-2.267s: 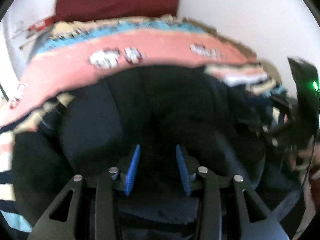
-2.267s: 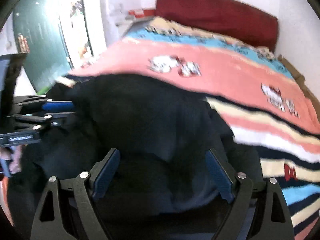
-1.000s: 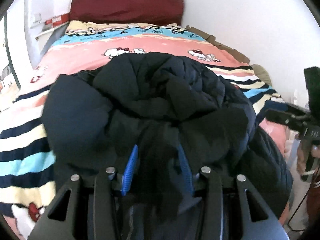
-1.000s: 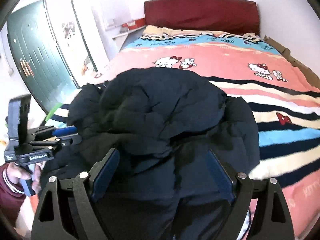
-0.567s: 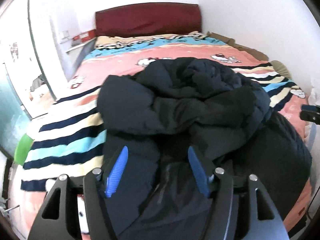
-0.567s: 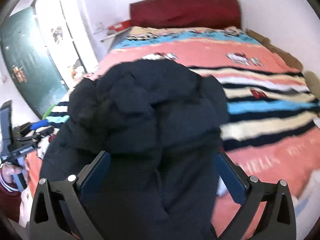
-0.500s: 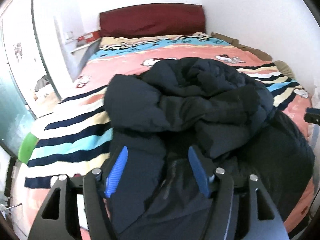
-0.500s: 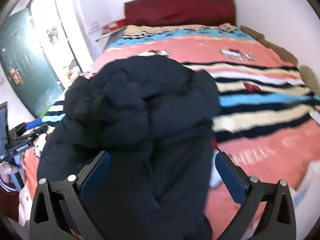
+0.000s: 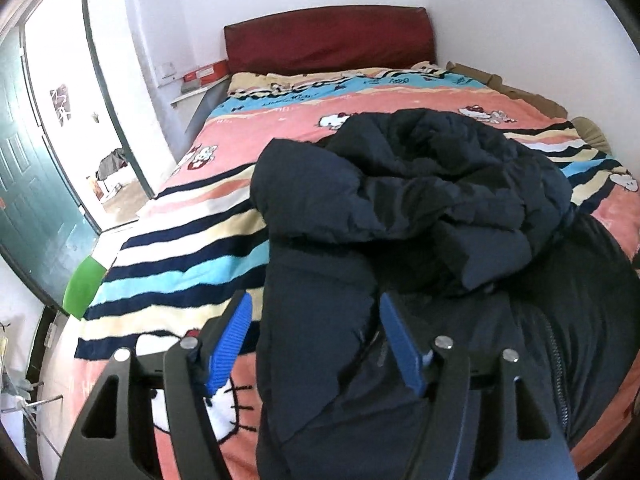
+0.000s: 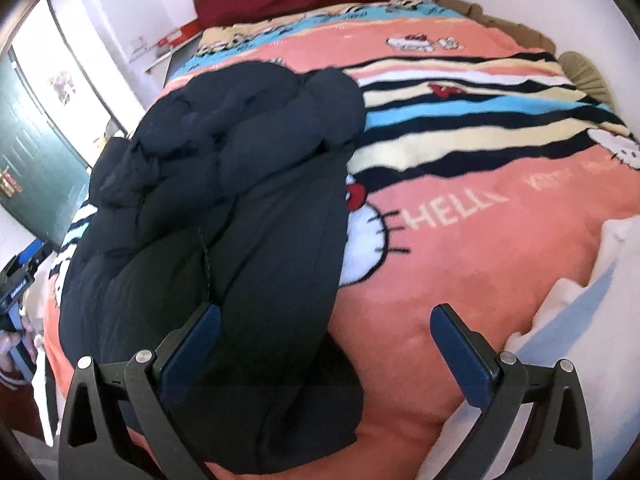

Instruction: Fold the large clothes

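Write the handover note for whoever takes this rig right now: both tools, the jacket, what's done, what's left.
Left tool: jaws opening, over the dark puffy jacket, gripping nothing.
Right tool: wide open, empty, above the jacket's near hem.
Jacket: heaped on the striped blanket, top half bunched over the lower half.
Done: nothing neat yet.
Left: spread it flat, fold sleeves in, fold body.

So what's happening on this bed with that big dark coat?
A person is folding a dark puffy jacket on a bed with a striped cartoon blanket, one handheld tool in each hand. The jacket lies bunched up, its upper part heaped over the lower. The left tool is opening above the jacket's near edge, its pads not pressing on the fabric. The right tool is wide open over the jacket's hem, gripping nothing.
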`<move>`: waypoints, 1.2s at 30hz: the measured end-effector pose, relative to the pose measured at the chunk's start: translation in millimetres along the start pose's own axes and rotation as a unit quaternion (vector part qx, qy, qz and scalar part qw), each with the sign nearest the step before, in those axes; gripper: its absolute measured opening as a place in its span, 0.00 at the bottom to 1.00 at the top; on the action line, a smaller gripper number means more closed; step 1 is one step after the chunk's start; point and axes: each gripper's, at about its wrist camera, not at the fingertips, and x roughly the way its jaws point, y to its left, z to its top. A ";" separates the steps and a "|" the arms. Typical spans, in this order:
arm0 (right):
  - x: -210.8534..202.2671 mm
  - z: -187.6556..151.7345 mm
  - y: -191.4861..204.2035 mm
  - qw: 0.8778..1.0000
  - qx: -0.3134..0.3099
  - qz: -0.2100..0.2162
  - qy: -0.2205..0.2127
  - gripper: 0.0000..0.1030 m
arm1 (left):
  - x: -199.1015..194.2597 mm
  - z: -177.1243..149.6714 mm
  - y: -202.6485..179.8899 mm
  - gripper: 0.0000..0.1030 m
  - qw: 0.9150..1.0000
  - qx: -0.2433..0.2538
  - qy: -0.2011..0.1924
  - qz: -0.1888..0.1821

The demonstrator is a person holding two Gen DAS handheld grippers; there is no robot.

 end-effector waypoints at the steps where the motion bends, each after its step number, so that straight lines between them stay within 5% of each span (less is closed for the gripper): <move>1: 1.4 -1.1 1.2 1.000 -0.002 0.002 0.004 0.99 | 2.0 -2.0 2.5 0.63 1.000 -0.002 0.005 0.003; 10: 13.2 -10.3 -6.3 0.999 0.023 0.026 0.032 0.99 | 15.2 -19.8 13.5 0.64 0.999 -0.006 0.036 0.006; 14: 16.8 -13.8 -6.6 0.997 0.029 0.046 0.048 0.99 | 27.7 -36.2 38.2 0.70 0.993 -0.061 0.076 -0.066; 20: 31.1 -23.3 -8.5 0.990 0.052 0.089 0.092 0.99 | 51.8 -81.4 88.6 0.72 0.956 -0.175 0.144 -0.188; 24: 38.3 -28.3 -9.6 0.987 0.061 0.100 0.110 0.99 | 67.6 -107.1 110.0 0.76 0.921 -0.243 0.162 -0.259; 31: 49.7 -40.2 -5.7 0.978 0.072 0.138 0.141 0.99 | 81.8 -129.0 100.3 0.77 0.862 -0.276 0.188 -0.381; 36: 50.8 -41.3 6.4 0.971 0.067 0.172 0.151 0.99 | 80.4 -131.8 80.1 0.77 0.849 -0.264 0.194 -0.414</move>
